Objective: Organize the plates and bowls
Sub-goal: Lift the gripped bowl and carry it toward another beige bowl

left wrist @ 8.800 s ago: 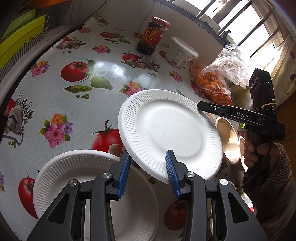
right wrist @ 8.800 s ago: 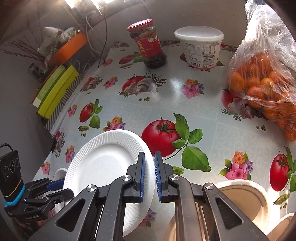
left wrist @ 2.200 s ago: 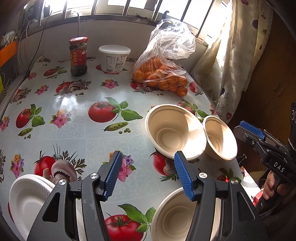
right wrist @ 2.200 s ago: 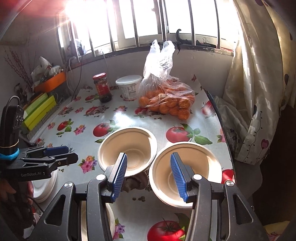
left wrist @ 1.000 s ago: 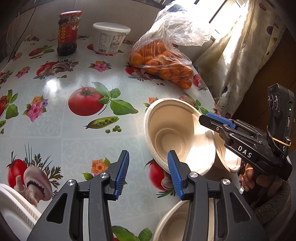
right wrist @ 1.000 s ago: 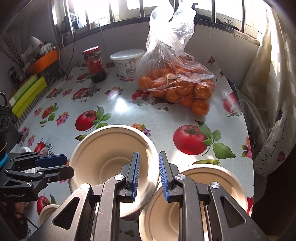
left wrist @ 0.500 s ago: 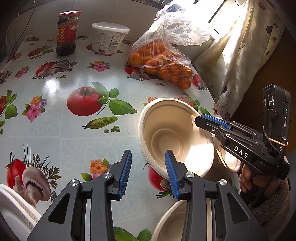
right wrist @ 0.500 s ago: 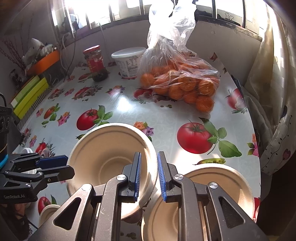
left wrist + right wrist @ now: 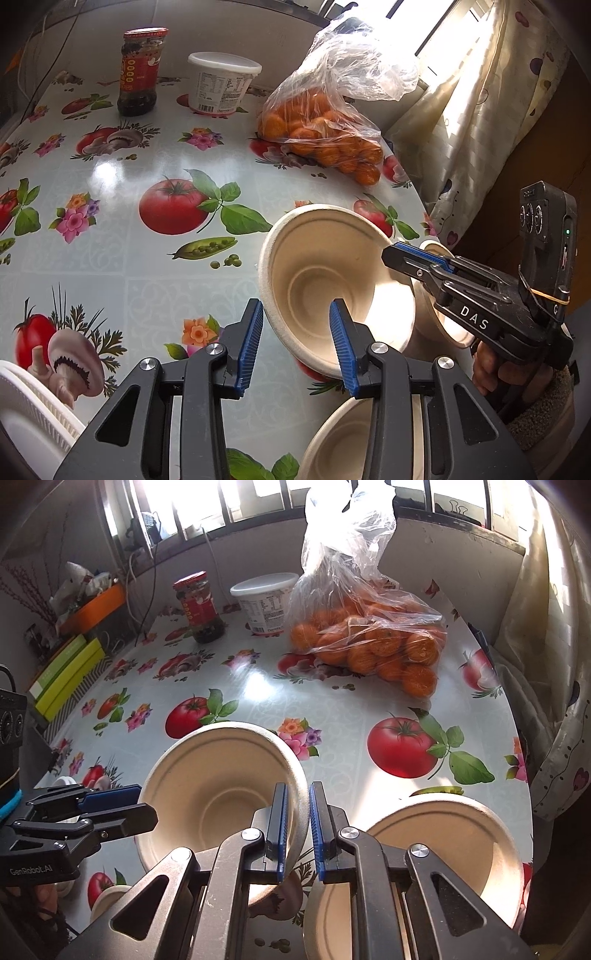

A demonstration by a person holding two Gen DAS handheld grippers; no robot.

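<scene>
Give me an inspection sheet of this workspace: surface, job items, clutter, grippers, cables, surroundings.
Surface: tablecloth printed with tomatoes and flowers.
Job's things: tilted bowl; second bowl beside it; white plates stacked at the near left.
Clutter: jar, white tub, bag of oranges.
Grippers: right gripper shut on the tilted bowl's rim; left gripper open, rim between its pads.
Cables: wires near the window.
Surroundings: barred window, curtain.

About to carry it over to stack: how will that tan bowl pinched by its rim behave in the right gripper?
The tan bowl looks like thin moulded pulp, so probably light. Held by one edge in the right gripper, it already hangs tilted and may swing. The thin rim could flex or crease under hard squeezing.
</scene>
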